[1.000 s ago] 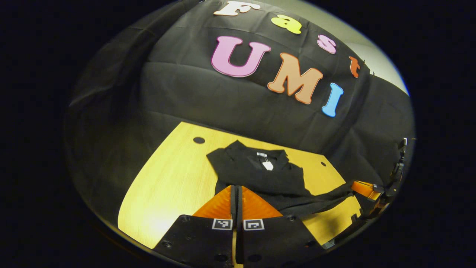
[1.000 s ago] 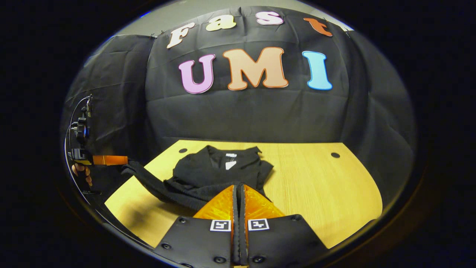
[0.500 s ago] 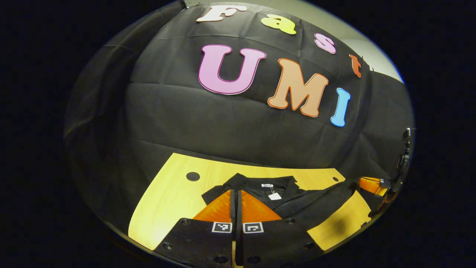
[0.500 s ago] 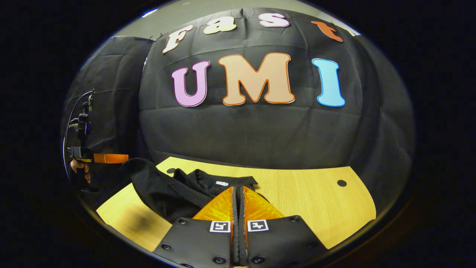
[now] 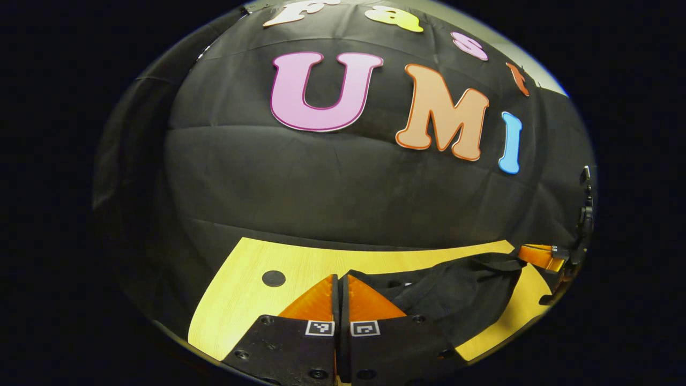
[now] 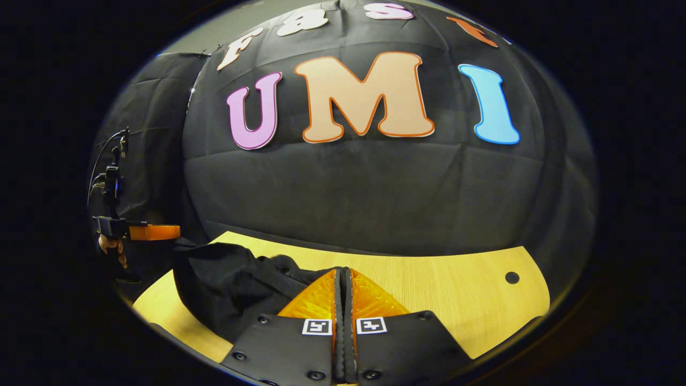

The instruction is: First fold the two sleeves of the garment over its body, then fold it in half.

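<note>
I've carried the garment's [image 5: 455,289] hem forward over its body on the table [image 5: 252,268] since a second ago; left gripper [image 5: 340,279] and right gripper [image 6: 343,273] both clenched on it, half-fold nearly done

A light wooden table [image 5: 252,262] is standing against the booth's black cloth wall [image 6: 375,187]. A round dark hole [image 5: 273,278] is sitting near its far left corner, and another hole [image 6: 512,277] is sitting near its far right corner.
</note>
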Tool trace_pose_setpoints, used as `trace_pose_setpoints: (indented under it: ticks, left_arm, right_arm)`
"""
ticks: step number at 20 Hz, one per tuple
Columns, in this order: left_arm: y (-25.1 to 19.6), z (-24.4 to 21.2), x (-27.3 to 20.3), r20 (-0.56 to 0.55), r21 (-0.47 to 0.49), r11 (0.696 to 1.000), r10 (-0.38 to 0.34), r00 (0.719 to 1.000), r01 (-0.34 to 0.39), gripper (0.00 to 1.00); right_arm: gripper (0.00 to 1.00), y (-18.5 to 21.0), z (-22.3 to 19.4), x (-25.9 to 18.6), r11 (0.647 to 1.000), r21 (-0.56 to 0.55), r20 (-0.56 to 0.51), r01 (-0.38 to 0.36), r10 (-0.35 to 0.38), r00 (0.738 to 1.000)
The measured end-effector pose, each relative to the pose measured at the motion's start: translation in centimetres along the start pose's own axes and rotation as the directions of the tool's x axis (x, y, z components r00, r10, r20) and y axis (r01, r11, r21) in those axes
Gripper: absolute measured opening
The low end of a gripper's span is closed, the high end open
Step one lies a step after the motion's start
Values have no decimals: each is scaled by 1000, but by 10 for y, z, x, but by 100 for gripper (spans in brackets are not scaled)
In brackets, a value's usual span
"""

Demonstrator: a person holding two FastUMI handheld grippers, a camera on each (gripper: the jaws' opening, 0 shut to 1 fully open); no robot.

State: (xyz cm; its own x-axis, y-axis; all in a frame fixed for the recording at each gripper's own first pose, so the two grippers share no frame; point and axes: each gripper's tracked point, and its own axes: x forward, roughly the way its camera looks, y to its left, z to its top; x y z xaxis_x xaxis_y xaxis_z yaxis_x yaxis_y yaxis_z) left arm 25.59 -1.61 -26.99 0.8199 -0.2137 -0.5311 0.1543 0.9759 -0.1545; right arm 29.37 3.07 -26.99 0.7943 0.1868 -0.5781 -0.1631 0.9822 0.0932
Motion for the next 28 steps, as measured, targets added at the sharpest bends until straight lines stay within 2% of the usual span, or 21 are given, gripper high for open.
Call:
trace_pose_setpoints:
  ticks: [4,5,6,7,9,10,11,16,17,18,25,27,28]
  left_arm:
    - [6,-9,35,-29,2,1000,31,999,-31,0]
    - [18,-6,42,-3,14,995,96,995,-96,0]
    - [27,-1,48,32,33,990,139,990,-140,0]
    - [27,3,52,56,41,988,144,988,-147,29]
    - [14,11,53,74,54,990,124,990,-128,88]
    - [15,12,53,79,65,989,127,989,-133,90]
    - [16,14,53,86,70,987,136,987,-143,93]
    - [13,22,33,104,59,985,156,982,-162,93]
    - [11,26,24,109,56,984,159,981,-166,96]
    - [9,31,13,122,56,985,158,980,-166,94]
    - [-17,74,-106,292,67,986,129,948,-155,96]
    - [-21,77,-147,328,71,986,119,937,-150,88]
    - [-20,76,-168,338,73,985,123,933,-156,96]
  right_arm:
    - [2,-5,-8,41,1000,14,-38,-18,19,999]
    - [2,-8,-9,50,1000,19,-55,-10,11,998]
    - [26,-19,-11,55,999,17,-65,40,-39,997]
    - [49,-30,-10,57,997,14,-47,75,-74,996]
    - [96,-37,1,61,996,14,1,85,-85,996]
    - [99,-40,4,59,995,6,14,95,-95,995]
    - [99,-44,6,58,995,-4,23,103,-103,994]
    - [100,-43,11,39,994,-26,47,106,-105,993]
    - [100,-41,15,31,994,-26,62,107,-106,992]
    - [100,-38,19,20,994,-23,83,108,-105,991]
    - [99,-8,34,-96,990,-7,194,140,-136,972]
    - [97,-2,34,-135,989,-8,234,146,-140,962]
    - [97,4,32,-157,989,-13,251,151,-143,957]
